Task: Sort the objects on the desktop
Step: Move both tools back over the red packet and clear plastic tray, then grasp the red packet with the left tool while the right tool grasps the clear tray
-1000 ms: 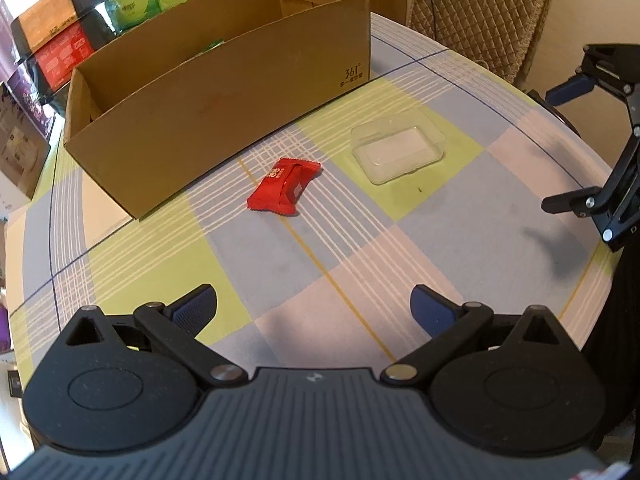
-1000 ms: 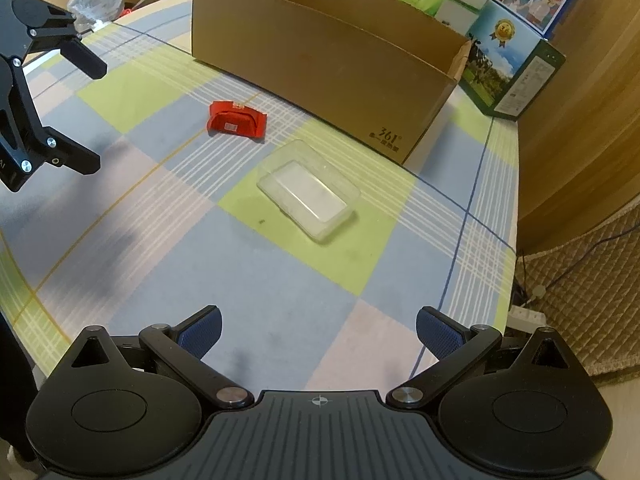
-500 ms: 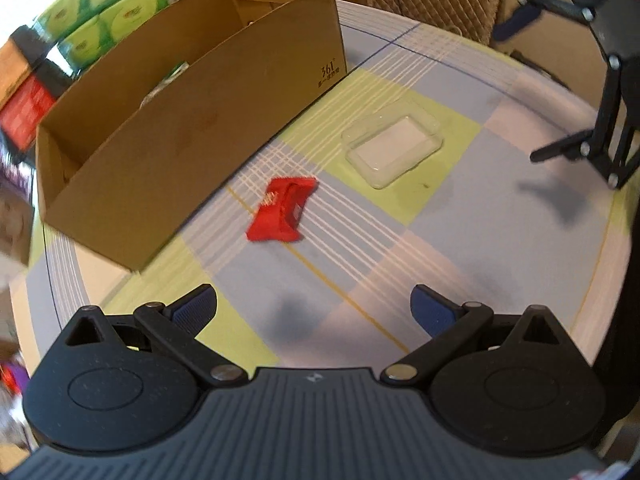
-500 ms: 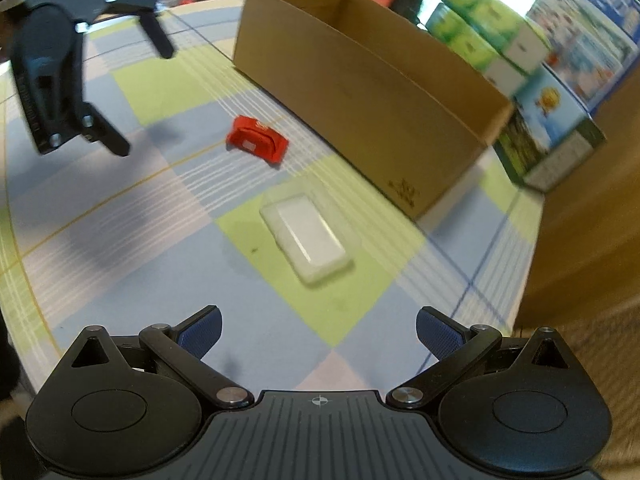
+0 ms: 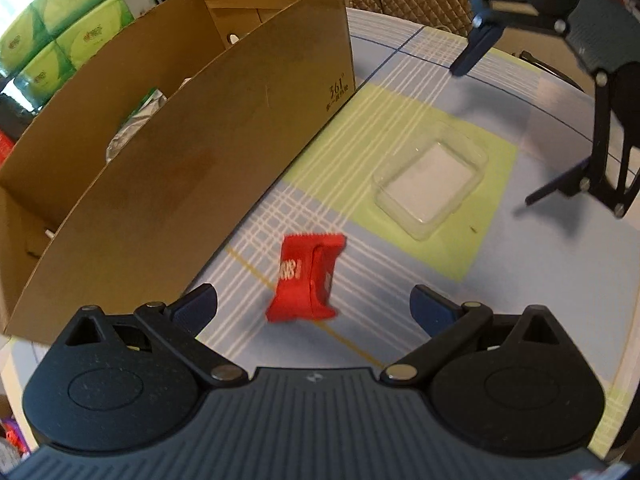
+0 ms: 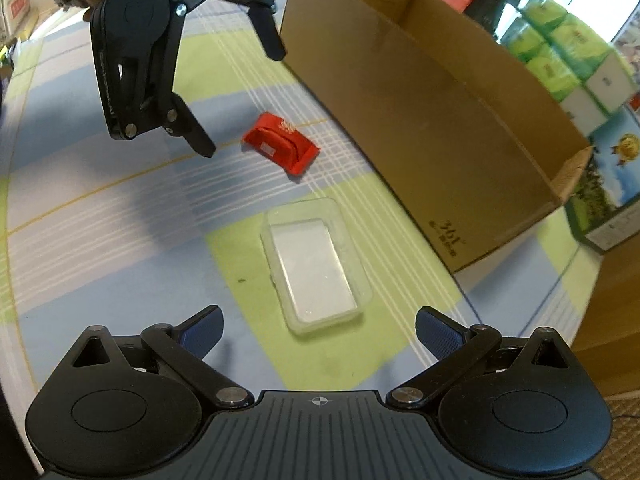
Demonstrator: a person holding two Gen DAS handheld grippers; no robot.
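Note:
A red snack packet lies on the checked tablecloth, right in front of my open left gripper, between its spread fingers and apart from them. The same red packet shows in the right wrist view, with the left gripper hovering open just to its left. A clear plastic box lies flat on a green square just ahead of my open right gripper. In the left wrist view the clear box is at the right, with the right gripper open above it.
A long open cardboard box stands behind both objects; the same cardboard box shows wrapped items inside it in the left wrist view. Stacked green tissue packs and cartons sit beyond it. The table edge curves at the right.
Both grippers have moved forward and lower. The left one has closed in on the red packet, the right one on the clear box. Neither object has moved.

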